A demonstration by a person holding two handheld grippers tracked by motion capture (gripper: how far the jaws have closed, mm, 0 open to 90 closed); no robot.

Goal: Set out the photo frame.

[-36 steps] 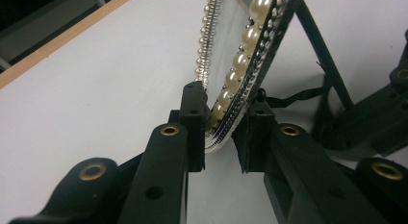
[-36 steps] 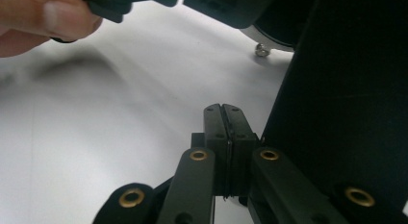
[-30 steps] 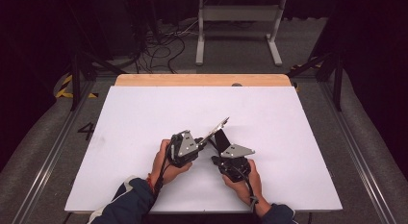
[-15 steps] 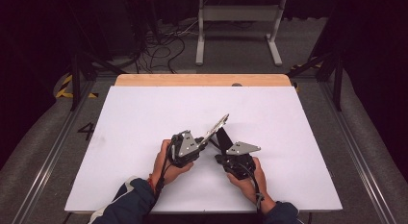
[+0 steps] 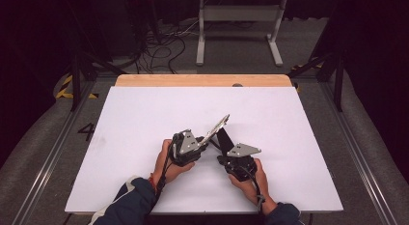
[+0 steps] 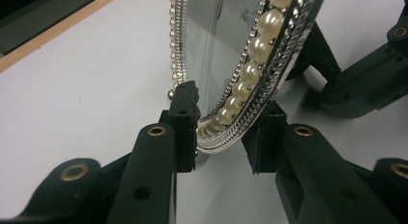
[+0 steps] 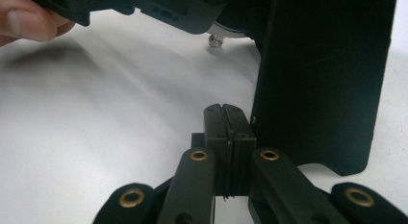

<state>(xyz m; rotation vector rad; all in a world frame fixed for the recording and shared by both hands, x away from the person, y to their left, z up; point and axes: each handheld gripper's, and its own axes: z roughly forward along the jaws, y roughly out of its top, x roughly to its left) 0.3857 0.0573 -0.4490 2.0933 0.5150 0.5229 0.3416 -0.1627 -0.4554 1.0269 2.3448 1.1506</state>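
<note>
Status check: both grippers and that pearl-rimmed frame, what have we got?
Left gripper jaws astride the pearl-rimmed frame, gap showing. Right gripper shut, empty, beside the frame's black back stand. White table otherwise bare.

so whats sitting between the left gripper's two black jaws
The bottom edge of a pearl-trimmed silver picture frame, seen in the left gripper view. The jaws stand apart on either side of the rim; whether both pads touch it is unclear.

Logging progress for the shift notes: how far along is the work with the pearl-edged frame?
Done: the pearl-rimmed picture frame is tilted up off the white table, its black back stand swung out to the surface. In hand: the left gripper brackets the frame's lower edge, jaws still slightly apart; the right gripper, jaws shut, sits beside the stand. Left: releasing the frame to stand alone, probably.
</note>
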